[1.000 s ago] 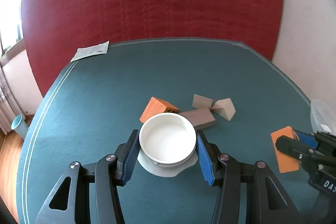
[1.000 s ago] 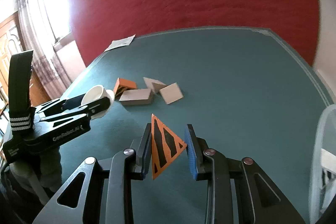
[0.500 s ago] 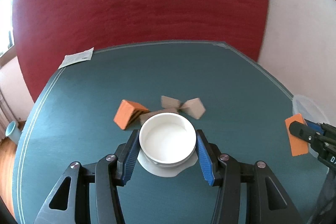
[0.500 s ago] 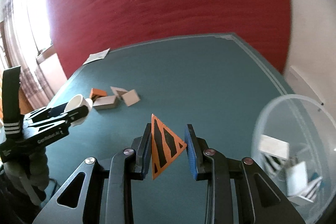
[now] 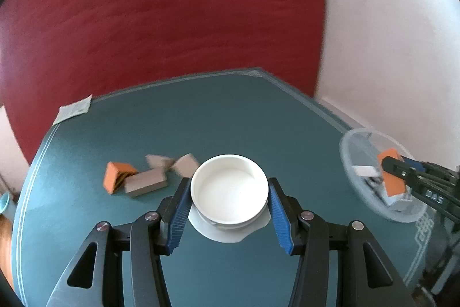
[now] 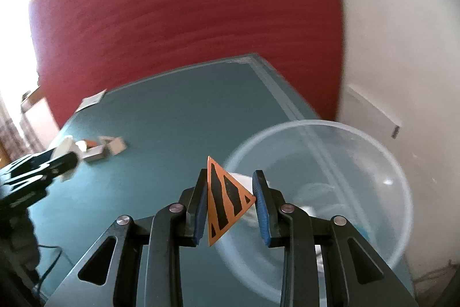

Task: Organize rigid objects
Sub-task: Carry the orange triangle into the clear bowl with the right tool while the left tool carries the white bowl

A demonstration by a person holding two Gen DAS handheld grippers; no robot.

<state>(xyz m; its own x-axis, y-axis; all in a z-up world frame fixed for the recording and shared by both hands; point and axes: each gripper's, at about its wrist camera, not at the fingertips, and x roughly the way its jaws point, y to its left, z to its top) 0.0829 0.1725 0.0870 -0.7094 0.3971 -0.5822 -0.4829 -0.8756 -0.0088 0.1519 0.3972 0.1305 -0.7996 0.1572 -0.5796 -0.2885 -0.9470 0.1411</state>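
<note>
My left gripper [image 5: 229, 213] is shut on a white round container [image 5: 229, 190], held above the teal table [image 5: 235, 117]. My right gripper [image 6: 231, 205] is shut on an orange triangular block with black stripes [image 6: 225, 196], over the near rim of a clear plastic bowl [image 6: 359, 151] that holds several pieces. In the left wrist view the right gripper [image 5: 399, 177] and its orange block [image 5: 391, 177] hang over that bowl [image 5: 353, 151]. An orange wedge [image 5: 115, 177] and tan wooden blocks [image 5: 146, 183] lie together on the table, left of the container.
A white paper slip [image 5: 74, 109] lies at the table's far left edge. A red quilted backdrop [image 5: 172, 19] stands behind the table, and a white wall [image 5: 388, 48] to the right. The left gripper [image 6: 61, 160] shows at the left of the right wrist view.
Both grippers have swung to the right with their loads. The clear bowl has come into view, and the orange striped block now hangs over it. The loose blocks have slid leftward in both views.
</note>
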